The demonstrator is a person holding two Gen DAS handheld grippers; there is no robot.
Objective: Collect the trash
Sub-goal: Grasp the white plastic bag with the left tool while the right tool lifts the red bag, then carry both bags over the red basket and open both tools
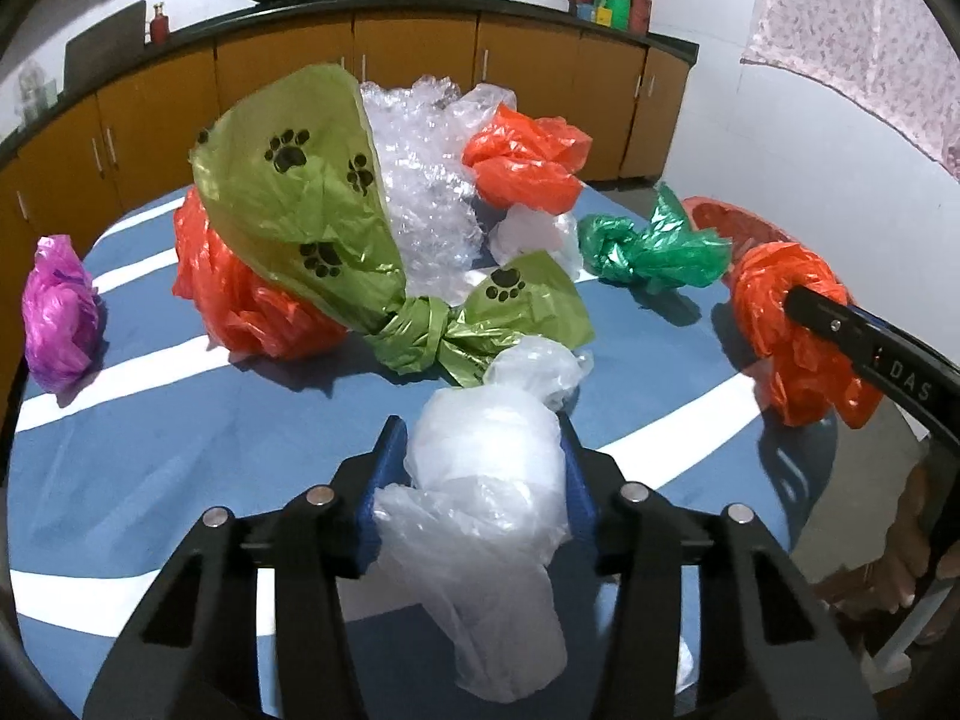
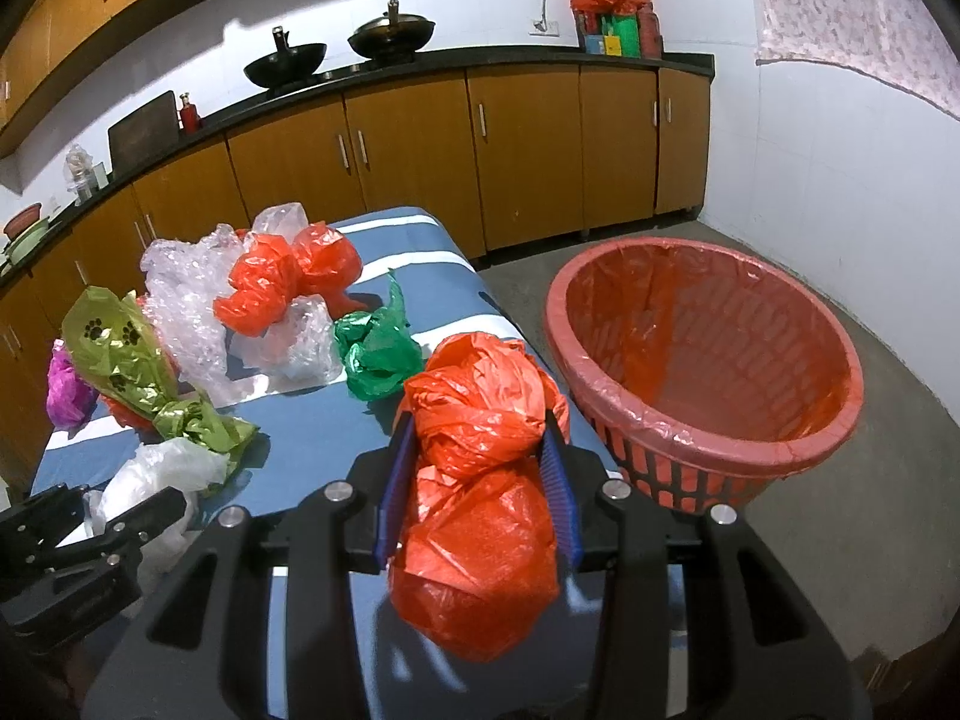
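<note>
My left gripper [image 1: 480, 456] is shut on a crumpled clear white plastic bag [image 1: 480, 480] and holds it above the blue striped table [image 1: 180, 450]. My right gripper [image 2: 480, 456] is shut on a crumpled orange plastic bag [image 2: 480, 480] above the table's right edge; it also shows in the left wrist view [image 1: 786, 330]. A red basket lined with an orange bag [image 2: 708, 372] stands on the floor right of the table. On the table lie a green paw-print bag [image 1: 312, 210], bubble wrap [image 1: 420, 180], orange bags [image 1: 522, 162], a dark green bag [image 1: 654, 252] and a purple bag [image 1: 60, 312].
Brown kitchen cabinets [image 2: 420, 162] with a dark counter run behind the table; two woks [image 2: 336, 60] sit on it. A white tiled wall [image 2: 840, 150] stands right of the basket, on a grey concrete floor [image 2: 870, 540].
</note>
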